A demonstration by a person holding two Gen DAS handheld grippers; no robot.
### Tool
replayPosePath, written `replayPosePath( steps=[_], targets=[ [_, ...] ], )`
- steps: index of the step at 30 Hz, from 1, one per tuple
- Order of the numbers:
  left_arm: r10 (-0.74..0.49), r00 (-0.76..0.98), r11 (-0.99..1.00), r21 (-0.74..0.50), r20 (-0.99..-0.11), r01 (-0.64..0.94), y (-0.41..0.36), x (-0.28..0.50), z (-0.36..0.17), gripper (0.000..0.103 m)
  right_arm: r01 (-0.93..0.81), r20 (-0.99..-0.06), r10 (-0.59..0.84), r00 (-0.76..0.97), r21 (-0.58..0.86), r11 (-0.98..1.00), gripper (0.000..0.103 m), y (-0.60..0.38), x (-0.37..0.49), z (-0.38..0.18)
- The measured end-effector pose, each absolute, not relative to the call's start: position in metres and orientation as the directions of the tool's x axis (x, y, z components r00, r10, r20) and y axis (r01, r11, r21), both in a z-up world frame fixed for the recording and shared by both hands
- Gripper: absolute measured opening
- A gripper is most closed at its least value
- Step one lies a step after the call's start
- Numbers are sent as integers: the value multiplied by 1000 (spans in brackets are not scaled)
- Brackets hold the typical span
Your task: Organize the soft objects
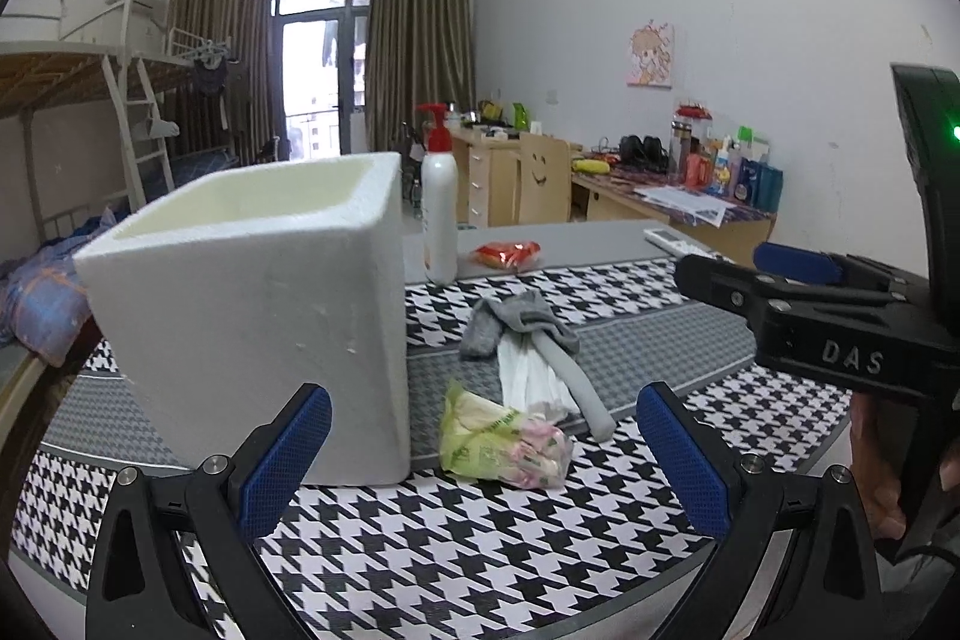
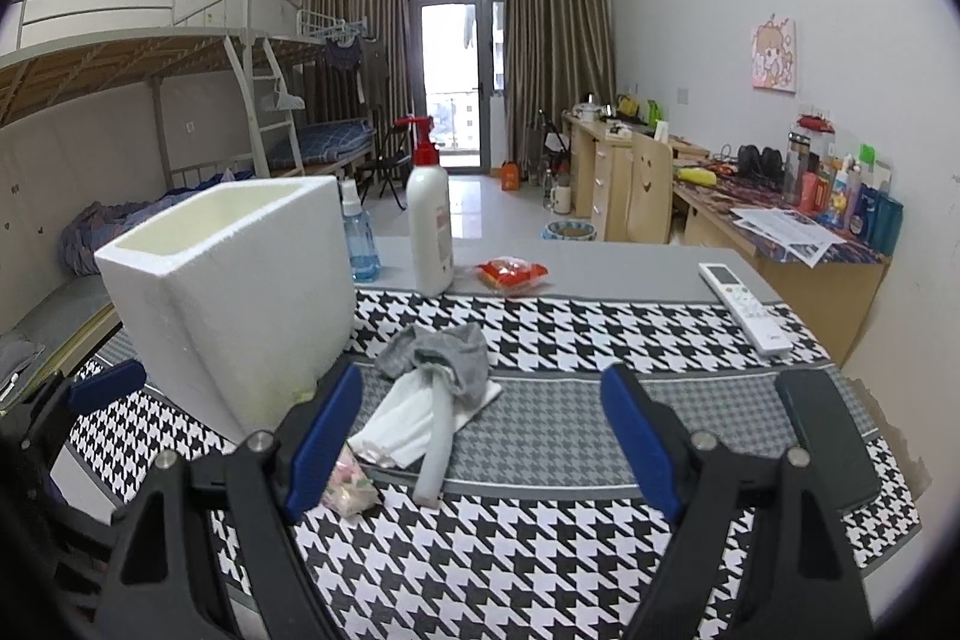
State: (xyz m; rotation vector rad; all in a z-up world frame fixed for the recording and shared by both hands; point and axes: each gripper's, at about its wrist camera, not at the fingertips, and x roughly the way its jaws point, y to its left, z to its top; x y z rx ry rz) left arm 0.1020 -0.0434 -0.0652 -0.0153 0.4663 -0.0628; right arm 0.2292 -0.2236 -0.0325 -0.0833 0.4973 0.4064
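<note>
Underneath, a houndstooth cloth (image 2: 540, 550) covers the grey table (image 2: 630, 268).

My rig: left gripper (image 1: 483, 460), black frame, blue textured pads (image 1: 288, 460), silver screws. Right gripper (image 2: 480, 439) alike; in the left view, at 3 o'clock, "DAS" lettering, green light.

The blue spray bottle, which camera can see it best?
The right wrist view. There the blue spray bottle stands clear behind the white foam box, beside the white pump bottle. In the left wrist view the foam box hides the spray bottle completely.
</note>
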Motion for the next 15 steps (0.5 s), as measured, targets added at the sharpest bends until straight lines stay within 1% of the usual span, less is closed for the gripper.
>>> replayPosePath(
  steps=[5,10,15],
  targets=[
    [-87,872,996,-54,-482,70,-45,112,-75,102,-396,-497,352,793,20,918,85,-224,235,-38],
    [-102,857,995,-45,-505,92,-50,121,-83,102,-393,-513,345,786,16,920,85,-224,242,-43],
    [-115,826,993,-64,-552,96,-51,135,-90,102,-395,-528,345,776,21,919,85,-223,250,-47]
  ],
)
